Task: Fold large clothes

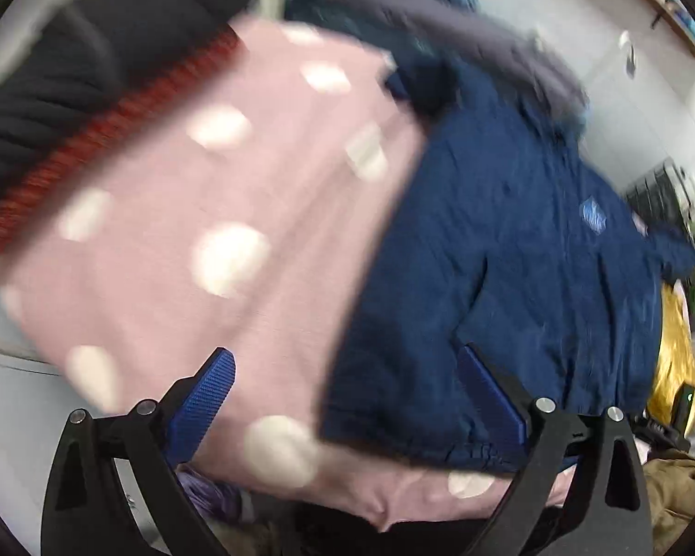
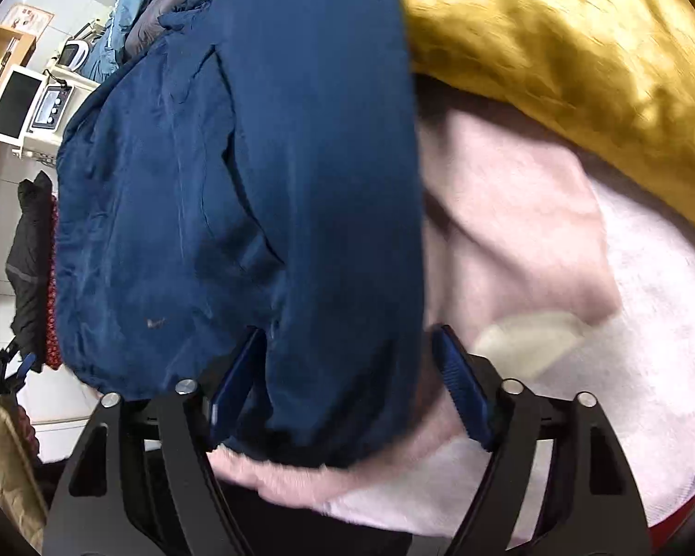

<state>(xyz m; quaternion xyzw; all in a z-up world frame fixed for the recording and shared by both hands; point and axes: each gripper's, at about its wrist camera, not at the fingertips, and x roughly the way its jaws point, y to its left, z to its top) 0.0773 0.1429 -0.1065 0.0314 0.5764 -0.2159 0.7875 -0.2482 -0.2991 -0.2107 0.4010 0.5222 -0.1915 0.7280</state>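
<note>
piled clothes are seen everywhere; the navy jacket [image 1: 509, 241] is spread lengthwise ahead. its hem is straddled by the wide-open left gripper [image 1: 347, 398] and the right gripper [image 2: 347, 384], parted, nothing pinched yet.

A lived-in home interior is being shown, likely a room opening onto a kitchen corner. In the upper left of the right wrist view, a white microwave [image 2: 11, 104] is being seen beside a small white oven with dials [image 2: 51, 106], on a white counter [image 2: 65, 76] against a white tiled wall [image 2: 69, 4], with a wooden shelf unit [image 2: 0, 41] at the far left edge. Heaps of household clothing are being piled everywhere: a navy jacket [image 1: 533, 241], a pink spotted fabric [image 1: 217, 213], a mustard garment [image 2: 579, 46], a black knit [image 1: 46, 102]. At the right edge of the left wrist view, cluttered dark shelving [image 1: 662, 194] is being glimpsed, blurred.
</note>
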